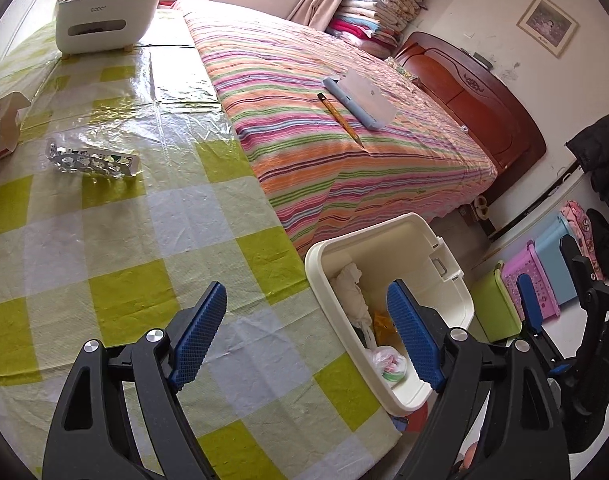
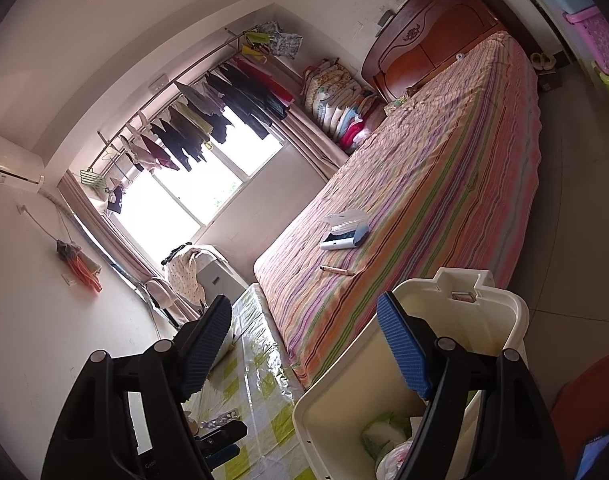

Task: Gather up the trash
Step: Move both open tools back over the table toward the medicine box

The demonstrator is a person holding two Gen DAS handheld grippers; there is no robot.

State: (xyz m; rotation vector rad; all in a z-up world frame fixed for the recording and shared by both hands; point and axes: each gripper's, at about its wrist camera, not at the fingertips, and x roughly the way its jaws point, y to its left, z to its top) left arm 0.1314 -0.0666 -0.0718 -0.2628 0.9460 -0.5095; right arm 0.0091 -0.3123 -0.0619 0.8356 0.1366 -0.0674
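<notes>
A cream trash bin (image 1: 452, 300) stands on the floor by the table's right edge, holding crumpled tissue and plastic bags (image 1: 388, 362). My left gripper (image 1: 304, 340) is open and empty, over the table edge and the bin. A silver empty blister pack (image 1: 92, 160) lies on the checked tablecloth (image 1: 116, 256) at the left. An opened small carton (image 1: 2, 128) sits at the far left. My right gripper (image 2: 304, 348) is open and empty above the bin (image 2: 344, 400); it also shows at the right of the left wrist view (image 1: 552, 300).
A white organizer box (image 1: 104, 20) stands at the table's far end. A bed with a striped sheet (image 1: 344, 152) runs beside the table, with a pencil (image 1: 340, 120) and a blue-white case (image 1: 360, 100) on it. Colored stools (image 1: 544, 276) stand on the floor at right.
</notes>
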